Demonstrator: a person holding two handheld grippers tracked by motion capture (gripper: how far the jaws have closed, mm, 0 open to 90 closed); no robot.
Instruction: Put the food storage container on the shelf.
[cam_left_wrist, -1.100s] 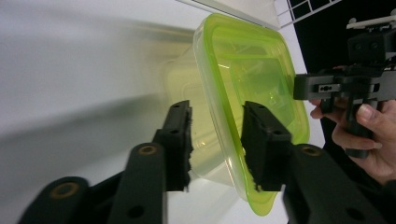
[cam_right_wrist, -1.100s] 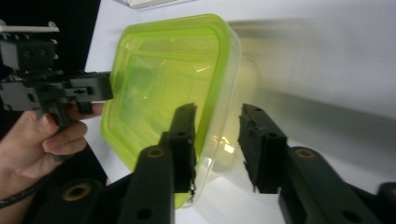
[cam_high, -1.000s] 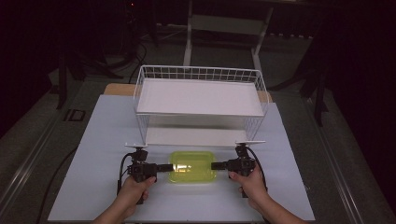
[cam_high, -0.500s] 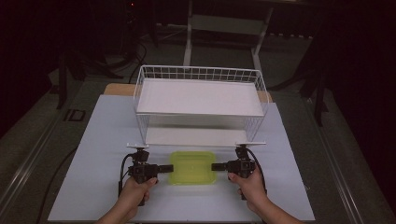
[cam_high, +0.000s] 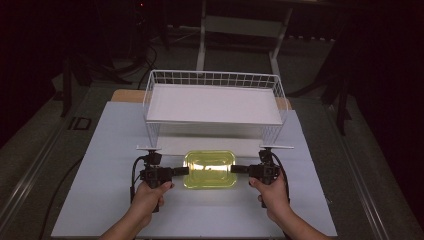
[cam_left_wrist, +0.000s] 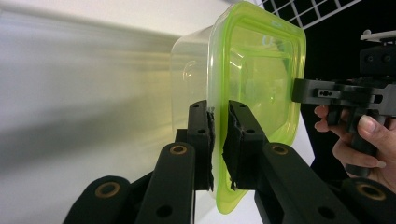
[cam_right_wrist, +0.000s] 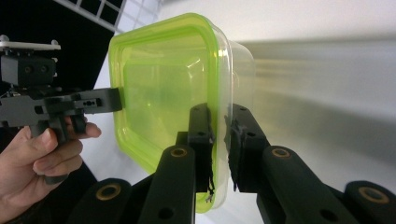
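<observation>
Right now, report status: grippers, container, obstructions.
Left gripper and right gripper clamped on opposite lid rims. Green-lidded container held between them, before the wire basket. Nothing between container and basket.

From my remote seat I see a container (cam_high: 210, 170) with a lime-green translucent lid (cam_left_wrist: 254, 70) over a clear, colourless body. Both tools are matt black: my left gripper (cam_high: 181, 171) and my right gripper (cam_high: 238, 169), with brass-coloured rivets along their links in the gripper views and a pale grey plate on top of each. The worktop (cam_high: 100, 200) is a plain pale grey-white sheet with no pattern. The wire basket (cam_high: 212, 79) is white, its sides a grid of small squares, and the board inside it is plain white. The surroundings are dark, almost black, with a grey floor strip (cam_high: 30, 165)
</observation>
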